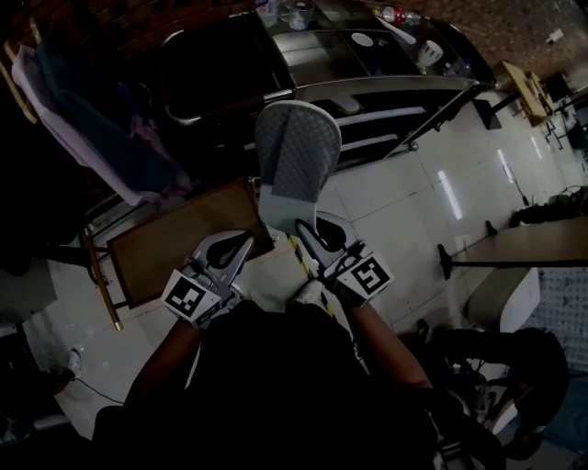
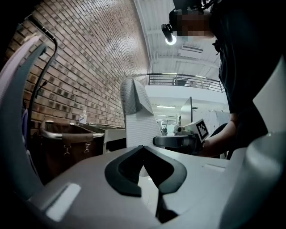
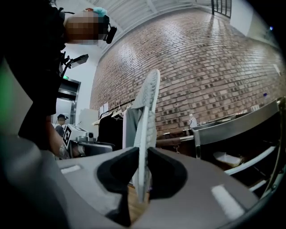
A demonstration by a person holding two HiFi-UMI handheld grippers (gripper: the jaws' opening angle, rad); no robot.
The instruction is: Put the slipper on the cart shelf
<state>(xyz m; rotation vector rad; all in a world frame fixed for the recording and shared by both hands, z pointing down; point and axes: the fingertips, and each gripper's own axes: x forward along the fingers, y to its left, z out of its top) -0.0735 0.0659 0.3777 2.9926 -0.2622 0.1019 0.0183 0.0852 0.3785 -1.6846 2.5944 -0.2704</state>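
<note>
A: Where's the slipper [image 1: 296, 151]?

B: Pinched in the right gripper [image 1: 308, 231]. The pads clamp the near end and it sits edge-on between them. The rest sticks out past the jaws.

A: Long axis?

B: Runs straight off the jaw line toward the far side, free end furthest from the person. The patterned sole shows in the head view.

A: Left gripper [image 1: 244, 242]?

B: Just left of the right one. Tips pressed together, nothing between them. It isn't touching the slipper.

A: Cart?

B: The cart [image 1: 386, 84] is far and slightly right of the slipper's free end. The cart shelf [image 1: 378, 119] is on its open front, below the top deck. From the right gripper view it sits right of the slipper, so I'd judge the carry goes far and right. The right hand has it, and the left isn't needed.

A: Obstructions?

B: The top deck overhangs the shelf and carries a bottle [image 1: 400, 14] and dishes, so the slipper has to enter under that edge, low and level. A wooden table [image 1: 175, 248] is near-left, below the left gripper. A clothes rack [image 1: 83, 110] is far-left, off the path. The floor between looks open.

A: Risk?

B: Only the near end is held and the free length is long. It could catch the deck edge going in.
</note>
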